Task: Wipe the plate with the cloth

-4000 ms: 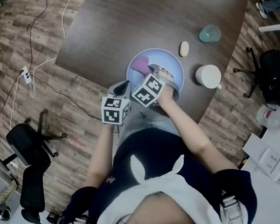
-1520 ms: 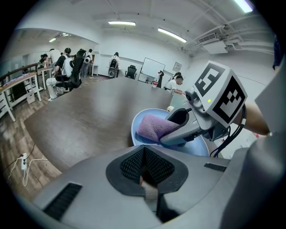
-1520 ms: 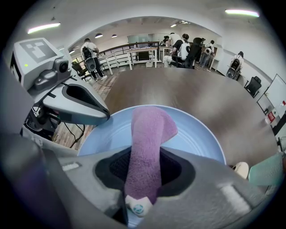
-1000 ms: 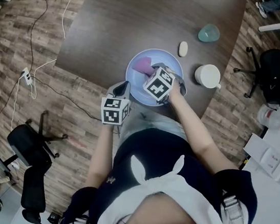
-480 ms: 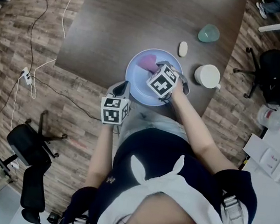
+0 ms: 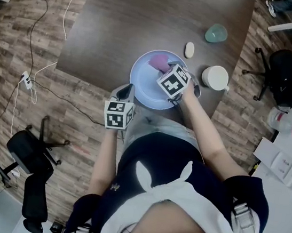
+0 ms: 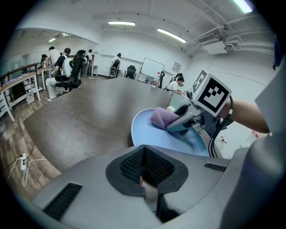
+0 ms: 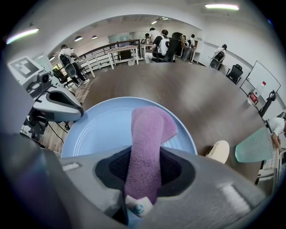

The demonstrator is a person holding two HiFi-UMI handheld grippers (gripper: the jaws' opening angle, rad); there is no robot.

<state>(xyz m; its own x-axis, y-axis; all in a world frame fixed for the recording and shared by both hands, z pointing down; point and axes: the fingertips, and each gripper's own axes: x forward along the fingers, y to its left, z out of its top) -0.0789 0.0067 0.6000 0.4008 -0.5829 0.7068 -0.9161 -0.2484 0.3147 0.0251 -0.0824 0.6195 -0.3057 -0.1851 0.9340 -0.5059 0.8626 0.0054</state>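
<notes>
— Where was the cloth (image 8: 147,134)?
— Clenched in the right gripper (image 7: 176,125). That gripper's own view showed the purple strip running up between both pads, which pressed on it. The free end was folded over onto the plate (image 6: 142,86).
— Which part of the plate?
— In the head view, the 12 o'clock part, just inside the far rim. The rest of the pale blue plate was bare. The gripper's marker cube sat over the plate's 3 o'clock side.
— And the plate itself?
— Flat on the dark worktop (image 6: 144,16), close to its near edge.
— The left gripper (image 7: 143,164)?
— Clamped to, its pads meeting with nothing seen between them. It was at the plate's 7 o'clock, by the worktop's near edge, angled down toward the plate. I couldn't tell whether it touched the rim, because its own body hid the near rim.
— Anything else on the worktop?
— A white mug (image 6: 215,77) was at the plate's 3 o'clock, near the rim but apart from it. A small pale oval (image 6: 189,50) lay near at 1 o'clock, and a teal cup (image 6: 216,34) stood farther out, roughly along the same line.
— Off the worktop?
— A black chair (image 6: 30,151) stood on the wood floor (image 6: 16,41) at 8 o'clock, well apart. People (image 7: 62,67) sat at desks far behind, as the gripper views showed.
</notes>
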